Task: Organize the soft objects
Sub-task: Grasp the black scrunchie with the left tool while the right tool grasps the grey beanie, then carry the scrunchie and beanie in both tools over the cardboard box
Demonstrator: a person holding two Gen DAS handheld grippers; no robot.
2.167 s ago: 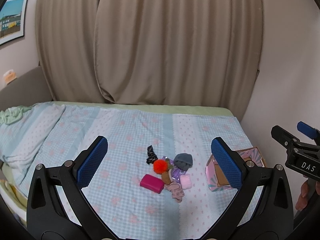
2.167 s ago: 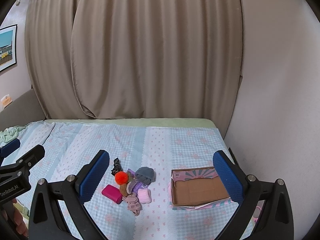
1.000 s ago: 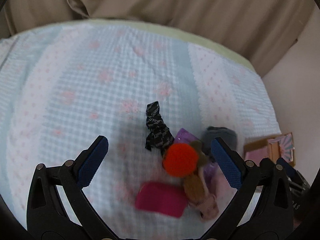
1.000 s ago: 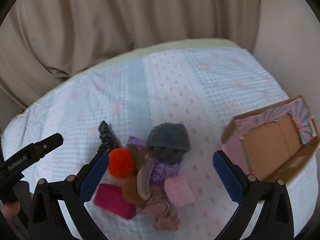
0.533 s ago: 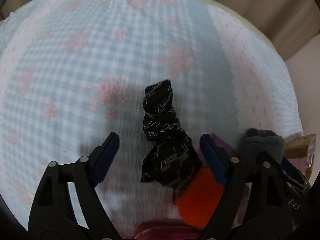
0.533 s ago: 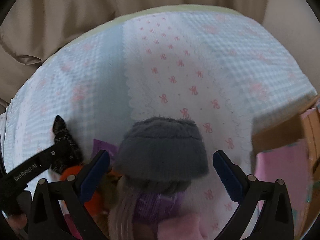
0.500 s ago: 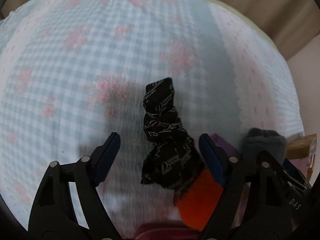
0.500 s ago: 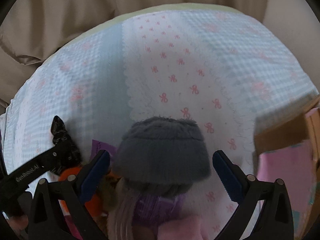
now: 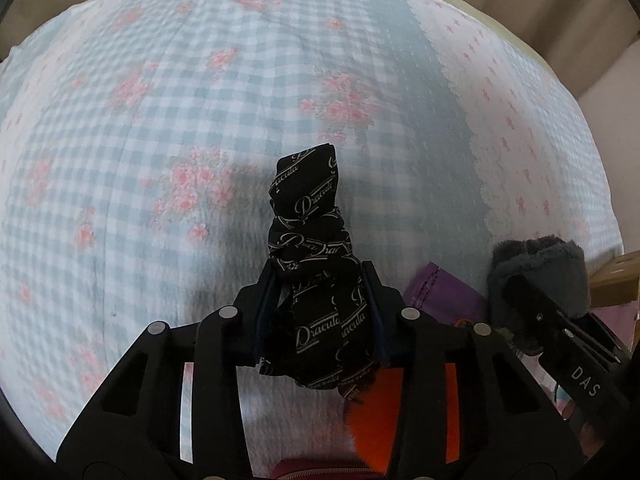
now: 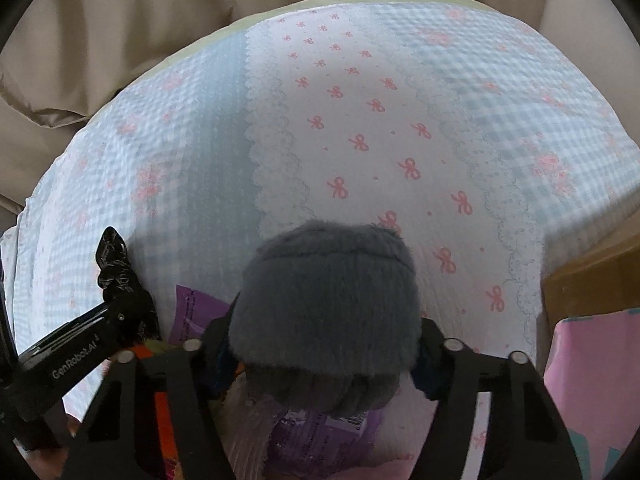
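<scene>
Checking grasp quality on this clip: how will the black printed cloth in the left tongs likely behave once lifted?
The black printed cloth is knotted and crumpled, so it will probably droop below the left tongs. It looks thin, likely light. The pinch sits mid-bundle, so slipping seems unlikely.

Cardboard box (image 10: 592, 280) cut off at edge

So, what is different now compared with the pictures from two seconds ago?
Both grippers came down from high above the bed to the pile and closed. The left gripper now clamps the black printed cloth; the right gripper clamps the gray fuzzy item. The orange pompom, purple cloth, cardboard box and patterned bedspread seem to lie as before.
</scene>
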